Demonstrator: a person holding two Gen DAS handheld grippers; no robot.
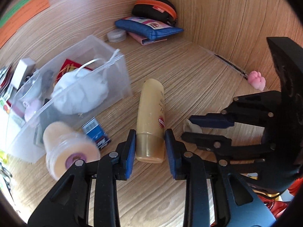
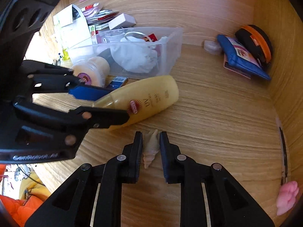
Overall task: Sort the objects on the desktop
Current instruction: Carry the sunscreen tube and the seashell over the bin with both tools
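Note:
A yellow sunscreen bottle (image 1: 151, 113) lies on the wooden desk, and my left gripper (image 1: 150, 141) is shut on its gold cap end. In the right wrist view the same bottle (image 2: 151, 96) reaches toward the clear bin, with the left gripper (image 2: 106, 104) clamped on it. A small cream seashell (image 2: 151, 145) sits between the pads of my right gripper (image 2: 151, 147), which is shut on it. In the left wrist view the right gripper (image 1: 191, 129) comes in from the right with the shell (image 1: 191, 125) between its tips.
A clear plastic bin (image 1: 117, 79) holds a white mask and small items. A round peach jar (image 1: 70, 149) and a blue box (image 1: 96, 132) lie beside it. Pouches (image 1: 149, 28) fill the back corner. A pink toy (image 1: 256, 80) and a pen (image 1: 231, 65) lie along the right wall.

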